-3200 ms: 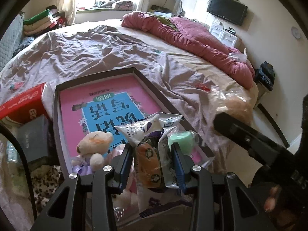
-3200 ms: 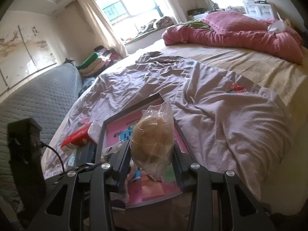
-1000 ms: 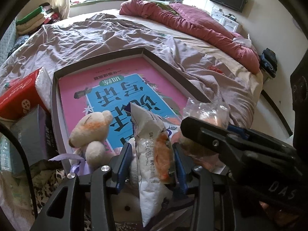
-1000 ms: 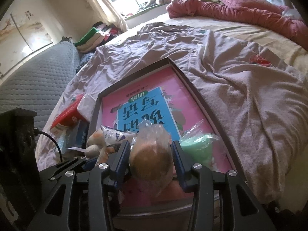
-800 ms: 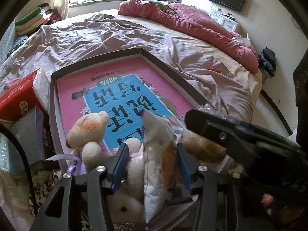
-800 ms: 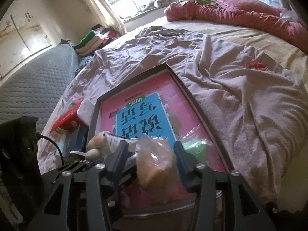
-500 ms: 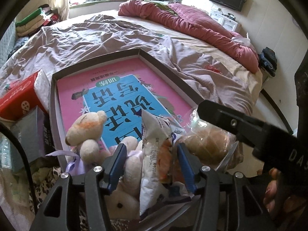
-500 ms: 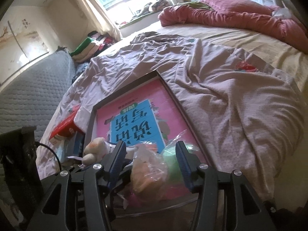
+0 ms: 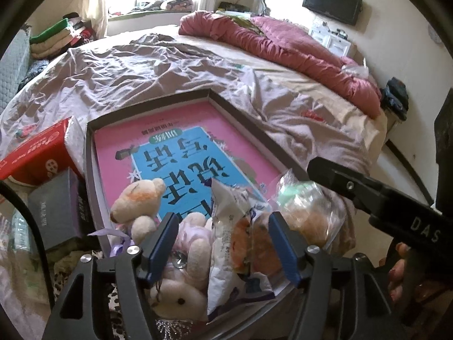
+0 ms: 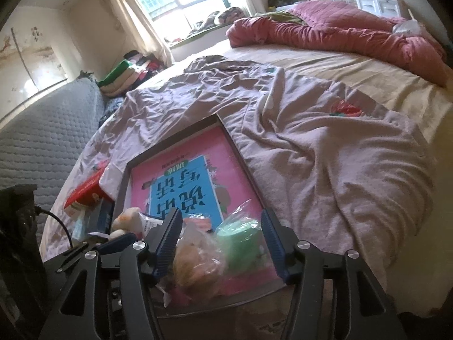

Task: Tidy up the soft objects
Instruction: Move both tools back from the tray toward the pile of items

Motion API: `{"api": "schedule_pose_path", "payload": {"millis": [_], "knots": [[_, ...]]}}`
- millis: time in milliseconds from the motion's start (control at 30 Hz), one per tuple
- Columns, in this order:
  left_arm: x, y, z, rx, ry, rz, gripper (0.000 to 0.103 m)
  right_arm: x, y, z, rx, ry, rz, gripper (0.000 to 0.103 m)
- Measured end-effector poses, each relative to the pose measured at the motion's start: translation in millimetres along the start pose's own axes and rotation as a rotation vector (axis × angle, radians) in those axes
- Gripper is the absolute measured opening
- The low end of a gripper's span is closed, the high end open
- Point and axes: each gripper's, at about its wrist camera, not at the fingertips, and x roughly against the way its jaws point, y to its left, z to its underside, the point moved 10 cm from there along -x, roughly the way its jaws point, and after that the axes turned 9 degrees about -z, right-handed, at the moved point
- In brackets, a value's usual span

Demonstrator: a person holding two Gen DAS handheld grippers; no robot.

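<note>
Left wrist view: our left gripper jaws wide, gripping nothing; white snack packet and plush rabbit lie between them in tray on bed; teddy bear just left.

Right wrist view: our right gripper jaws wide; bagged bun and green roll rest between, free.

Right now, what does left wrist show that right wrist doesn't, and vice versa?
Left wrist only: white plush bunny, wall TV, the right claw crossing in. Right wrist only: grey quilted panel on the left. Both: open left claw and right claw, tray, pink book, bagged bun, red quilt.
</note>
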Motion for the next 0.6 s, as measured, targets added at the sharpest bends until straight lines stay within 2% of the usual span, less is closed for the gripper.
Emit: {"api": "schedule_pose_path", "payload": {"millis": [100, 600], "knots": [[7.2, 1.3, -7.8, 0.016, -0.019, 0.004, 0.071, 4.9, 4.2, -6.0, 0.026, -0.016, 0.011, 0.073], [44.5, 11.2, -29.4, 0.058, -0.102, 0.001, 0.08, 28.5, 15.1, -24.2, 0.069, -0.088, 0.03, 0.075]]}}
